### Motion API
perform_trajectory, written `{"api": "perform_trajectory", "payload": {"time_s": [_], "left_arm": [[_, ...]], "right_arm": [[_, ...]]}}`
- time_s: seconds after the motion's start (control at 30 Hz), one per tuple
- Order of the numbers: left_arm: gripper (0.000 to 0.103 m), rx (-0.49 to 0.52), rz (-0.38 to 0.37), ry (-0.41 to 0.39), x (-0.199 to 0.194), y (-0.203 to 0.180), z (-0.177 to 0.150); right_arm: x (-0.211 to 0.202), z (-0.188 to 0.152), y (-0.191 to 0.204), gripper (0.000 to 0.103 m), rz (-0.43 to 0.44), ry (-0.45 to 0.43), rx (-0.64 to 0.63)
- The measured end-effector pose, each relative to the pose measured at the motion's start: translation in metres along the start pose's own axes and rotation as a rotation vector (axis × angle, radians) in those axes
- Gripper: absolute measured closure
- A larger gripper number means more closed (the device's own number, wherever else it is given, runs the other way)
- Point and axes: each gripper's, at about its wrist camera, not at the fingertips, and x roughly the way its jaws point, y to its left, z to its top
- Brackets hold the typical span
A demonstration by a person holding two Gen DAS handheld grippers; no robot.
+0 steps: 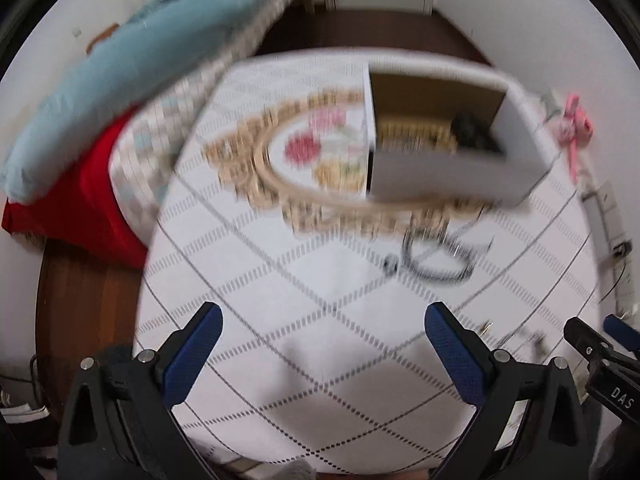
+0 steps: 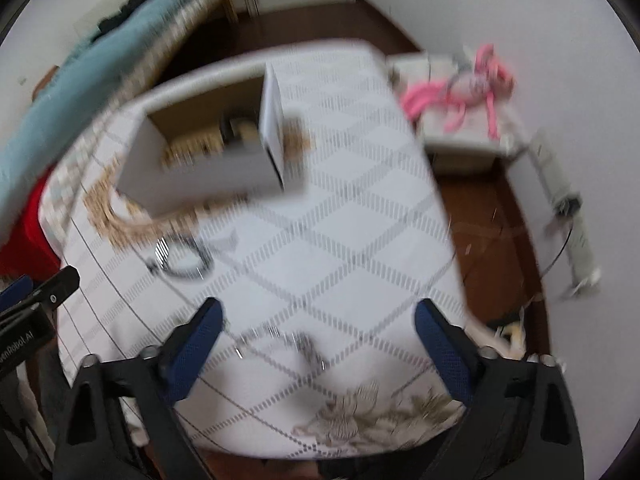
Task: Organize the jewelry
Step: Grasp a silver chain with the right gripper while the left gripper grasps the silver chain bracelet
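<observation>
Between the right gripper (image 2: 316, 326)'s released jaws lies a blurred chain (image 2: 296, 342); left gripper (image 1: 322, 330) likewise spread.

right hand-held gripper (image 1: 600, 340): "DAS" | left hand-held gripper (image 2: 24, 296): "Robot.AI" (partly cut off)

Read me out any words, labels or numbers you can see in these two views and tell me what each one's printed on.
"DAS": white letters on the black body of the right gripper, at the edge of the left wrist view; the label runs out of frame.
"Robot.AI" or similar: white print on the black body of the left gripper, in the right wrist view; partly cut off and blurred, so the reading is uncertain.
Nothing readable on the white box.
</observation>
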Motion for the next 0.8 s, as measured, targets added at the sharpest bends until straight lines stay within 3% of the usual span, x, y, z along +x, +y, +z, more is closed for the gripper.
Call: {"api": "perform_trajectory", "payload": {"time_s": [0.07, 0.23, 0.33, 0.4, 0.43, 0.5, 0.53, 0.67, 0.8], "left_arm": [[0.0, 0.006, 0.008, 0.038, 0.016, -0.003, -0.011], [0.0, 0.011, 0.001, 0.096, 0.036, -0.004, -0.028], [0.0, 0.012, -0.011, 0.103, 0.039, -0.004, -0.031], [0.0, 0.024, -0.021, 0.097, 0.039, -0.006, -0.031], [0.0, 0.032, -0.026, 0.089, 0.037, -0.007, -0.032], [0.0, 0.039, -0.038, 0.081, 0.035, -0.012, -0.031], [0.0, 0.041, -0.049, 0.079, 0.034, -0.013, -0.029], [0.001, 0.031, -0.101, 0.06, 0.033, -0.015, -0.01], [0.002, 0.035, -0.147, 0.067, 0.044, -0.017, 0.021]], "right_arm": [[0.026, -0.017, -0.005, 0.021, 0.016, 0.059, 0.014], [0.058, -0.042, -0.004, 0.03, 0.012, 0.114, -0.001], [0.058, -0.048, 0.005, 0.034, -0.027, 0.079, -0.05], [0.059, -0.052, 0.011, 0.043, -0.063, 0.052, -0.081], [0.058, -0.054, 0.015, 0.054, -0.066, 0.034, -0.097], [0.056, -0.057, 0.017, 0.088, -0.066, 0.012, -0.105], [0.055, -0.058, 0.018, 0.095, -0.07, 0.008, -0.107], [0.055, -0.053, 0.012, 0.096, -0.026, -0.001, -0.064], [0.047, -0.023, 0.011, 0.096, 0.01, -0.044, -0.011]]}}
